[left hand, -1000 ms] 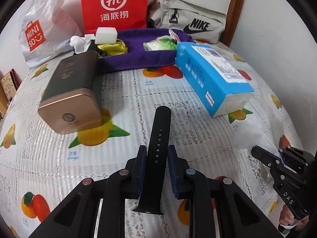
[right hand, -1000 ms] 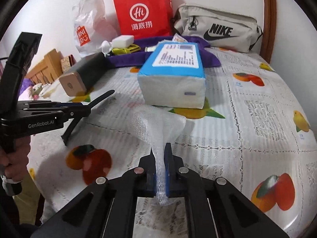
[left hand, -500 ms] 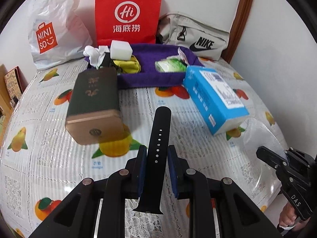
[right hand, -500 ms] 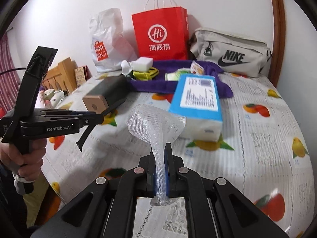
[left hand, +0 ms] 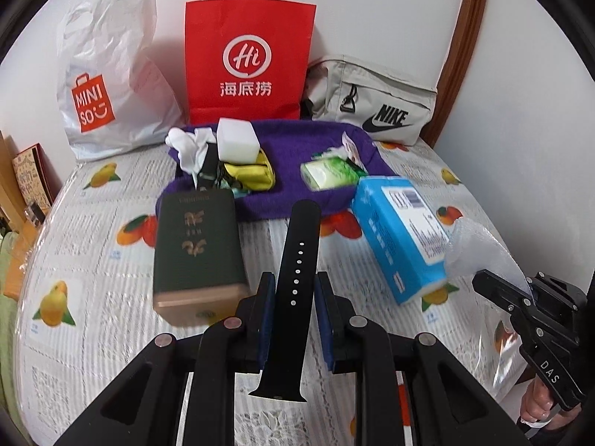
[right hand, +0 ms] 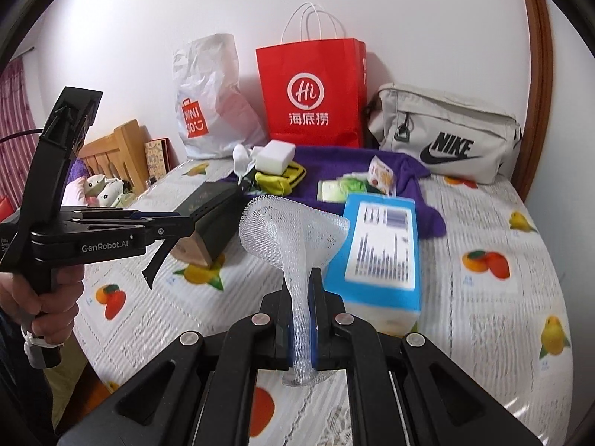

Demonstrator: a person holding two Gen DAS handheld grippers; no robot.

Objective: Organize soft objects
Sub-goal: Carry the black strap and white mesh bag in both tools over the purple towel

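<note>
Strap (left hand: 297,260) clamped in left claw (left hand: 293,297), tip protruding forward.

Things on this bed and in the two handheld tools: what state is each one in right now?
Left gripper: fingers shut on the black watch strap, held off the bed.
Right gripper: fingers shut on the white foam net, its top flared open.
Blue tissue pack: lying flat.
Dark box: lying on its side.
Red paper bag: standing upright.
Purple cloth: spread out, small items on it.
</note>
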